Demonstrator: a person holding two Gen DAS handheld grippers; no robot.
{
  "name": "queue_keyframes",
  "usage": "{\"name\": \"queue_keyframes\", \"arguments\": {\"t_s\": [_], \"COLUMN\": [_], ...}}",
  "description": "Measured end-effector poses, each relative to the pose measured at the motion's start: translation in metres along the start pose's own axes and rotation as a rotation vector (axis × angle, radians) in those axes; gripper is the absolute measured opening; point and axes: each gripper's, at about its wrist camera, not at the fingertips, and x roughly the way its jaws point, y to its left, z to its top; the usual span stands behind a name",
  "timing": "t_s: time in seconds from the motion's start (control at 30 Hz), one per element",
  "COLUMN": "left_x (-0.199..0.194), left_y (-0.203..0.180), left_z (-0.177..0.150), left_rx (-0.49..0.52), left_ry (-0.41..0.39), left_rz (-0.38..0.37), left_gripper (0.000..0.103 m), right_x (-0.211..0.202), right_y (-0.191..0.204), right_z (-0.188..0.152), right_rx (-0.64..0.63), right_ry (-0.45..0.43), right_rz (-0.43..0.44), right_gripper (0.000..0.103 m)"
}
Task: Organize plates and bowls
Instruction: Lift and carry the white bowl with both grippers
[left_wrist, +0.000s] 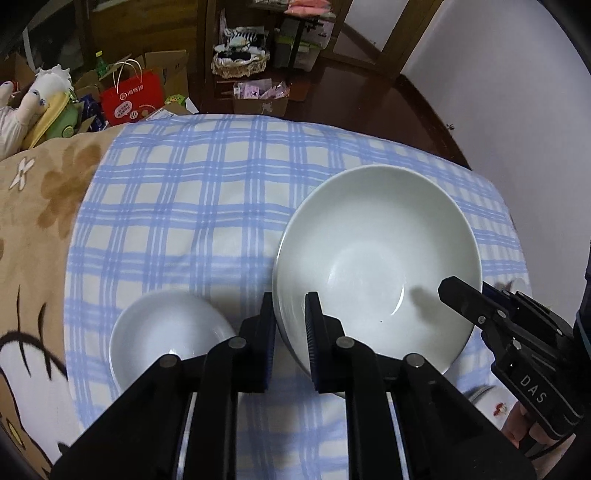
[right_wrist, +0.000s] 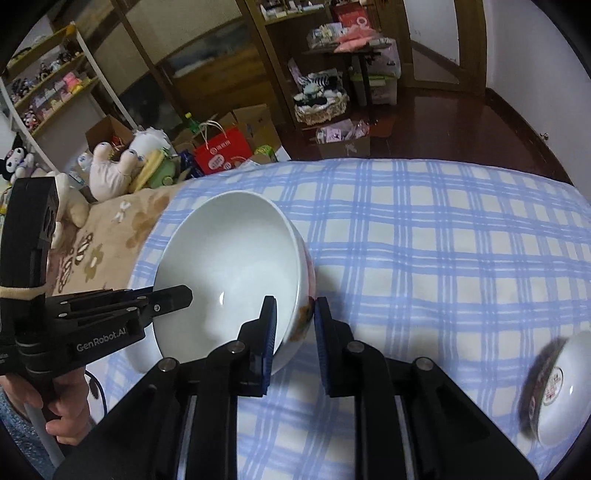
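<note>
Left hand-held gripper clamping large white bowl rim, right hand-held gripper likewise

The small white bowl is partly hidden behind the left gripper's own arms, so its near rim cannot be seen. At the right wrist view's right edge, a patterned bowl is blurred and cut off, its decoration unreadable. The large white bowl's near wall disappears behind the right gripper's fingers.
</note>
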Motion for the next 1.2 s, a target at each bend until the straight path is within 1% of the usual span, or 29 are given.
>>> {"name": "queue_keyframes", "arguments": {"t_s": [0.13, 0.27, 0.4, 0.53, 0.77, 0.9, 1.03, 1.2], "left_x": [-0.025, -0.045, -0.058, -0.065, -0.081, -0.085, -0.087, -0.081], "left_y": [-0.01, -0.02, -0.028, -0.031, -0.043, -0.043, -0.049, -0.052], "left_z": [-0.019, -0.038, -0.055, -0.07, -0.1, -0.114, -0.13, -0.144], "left_rx": [0.016, 0.023, 0.025, 0.032, 0.057, 0.042, 0.075, 0.081], "left_ry": [-0.025, -0.05, -0.046, -0.047, -0.07, -0.076, -0.068, -0.059], "left_rz": [0.002, 0.017, 0.017, 0.015, 0.04, 0.032, 0.036, 0.027], "left_gripper": [0.014, 0.014, 0.014, 0.014, 0.014, 0.014, 0.014, 0.014], "right_x": [-0.027, -0.044, -0.058, -0.071, -0.093, -0.096, -0.099, -0.099], "right_y": [0.003, 0.007, 0.01, 0.013, 0.02, 0.022, 0.02, 0.02], "right_z": [-0.014, -0.026, -0.039, -0.048, -0.071, -0.086, -0.102, -0.12], "right_rx": [-0.002, -0.005, -0.001, -0.003, -0.018, -0.029, -0.025, -0.046], "right_ry": [-0.025, -0.037, -0.045, -0.053, -0.076, -0.067, -0.062, -0.054], "right_rz": [0.013, 0.01, 0.009, 0.005, 0.002, -0.01, -0.016, -0.046], "right_gripper": [0.021, 0.021, 0.021, 0.021, 0.021, 0.021, 0.021, 0.021]}}
